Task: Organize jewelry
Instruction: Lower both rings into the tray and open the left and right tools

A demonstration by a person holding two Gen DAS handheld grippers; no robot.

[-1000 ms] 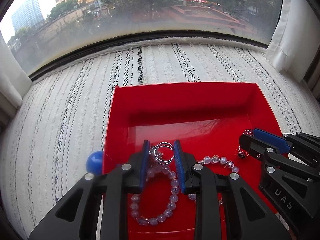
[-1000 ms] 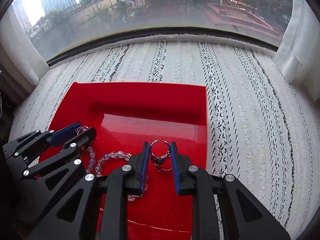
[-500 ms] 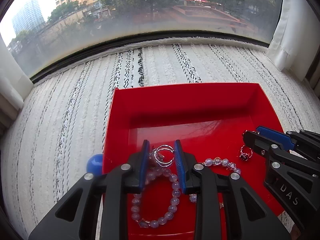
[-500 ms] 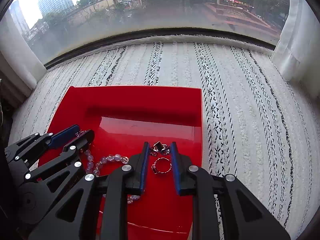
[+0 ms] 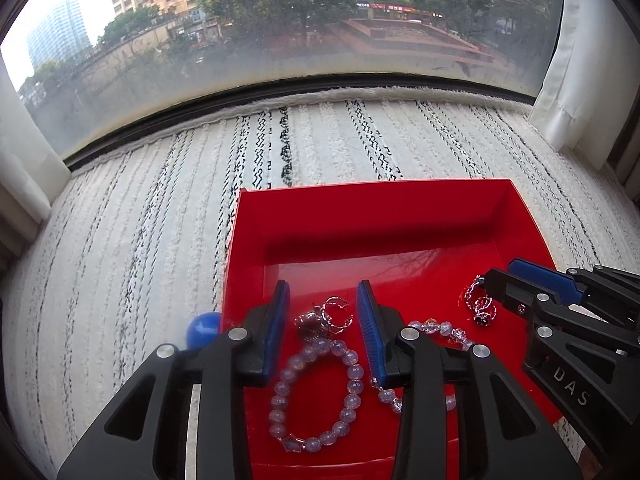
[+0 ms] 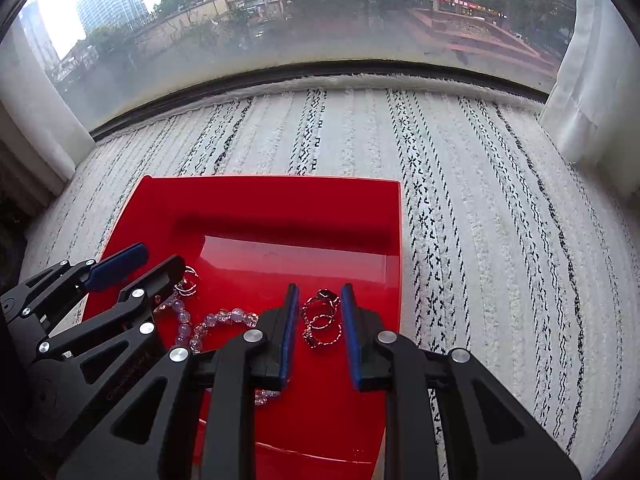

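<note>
A red tray [image 5: 376, 216] [image 6: 280, 200] lies on the striped white cloth. My left gripper [image 5: 323, 300] is open above its near left part, with silver rings [image 5: 334, 318] and a purple bead bracelet [image 5: 316, 384] lying between its fingers. My right gripper [image 6: 320, 296] is open over the tray's near right part, with a cluster of rings [image 6: 322, 320] lying on the tray between its fingers; the cluster also shows in the left wrist view [image 5: 480, 310]. A clear bead strand [image 6: 224, 320] [image 5: 440, 330] lies between the two grippers.
A small blue ball [image 5: 203, 330] lies on the cloth by the tray's left edge. The window [image 5: 280, 40] closes the far side. White curtains [image 5: 580, 60] [image 6: 32, 120] hang at both ends of the sill.
The left gripper let go of the silver rings, which now lie on the tray. The right gripper had let go of its rings half a second ago and has drawn back slightly.
</note>
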